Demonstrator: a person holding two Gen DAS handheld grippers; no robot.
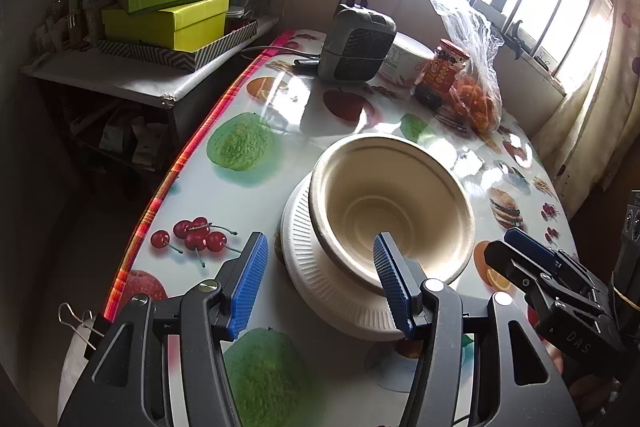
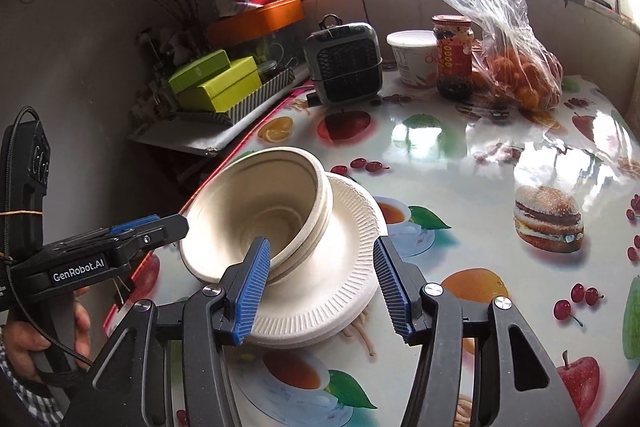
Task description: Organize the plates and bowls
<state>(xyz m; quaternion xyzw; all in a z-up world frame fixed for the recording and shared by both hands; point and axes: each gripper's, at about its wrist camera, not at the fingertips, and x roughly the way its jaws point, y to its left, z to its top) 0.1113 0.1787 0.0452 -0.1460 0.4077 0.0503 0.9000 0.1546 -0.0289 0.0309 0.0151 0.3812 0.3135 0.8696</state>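
A stack of cream paper bowls [image 1: 392,203] sits on a stack of white ribbed paper plates [image 1: 316,267] on the fruit-print table [image 1: 240,195]. My left gripper [image 1: 320,283] is open, its jaws straddling the near left edge of the plates. In the right wrist view the bowls [image 2: 260,211] rest on the plates [image 2: 340,287], and my right gripper [image 2: 320,287] is open, its jaws either side of the plates' near rim. The right gripper shows at the right in the left wrist view [image 1: 532,259]; the left one shows in the right wrist view [image 2: 160,227], beside the bowls.
At the table's far end stand a small grey heater [image 2: 344,63], a white tub [image 2: 412,55], a red-labelled jar [image 2: 452,55] and a plastic bag of oranges [image 2: 516,67]. A side shelf with green boxes [image 1: 168,19] stands left of the table.
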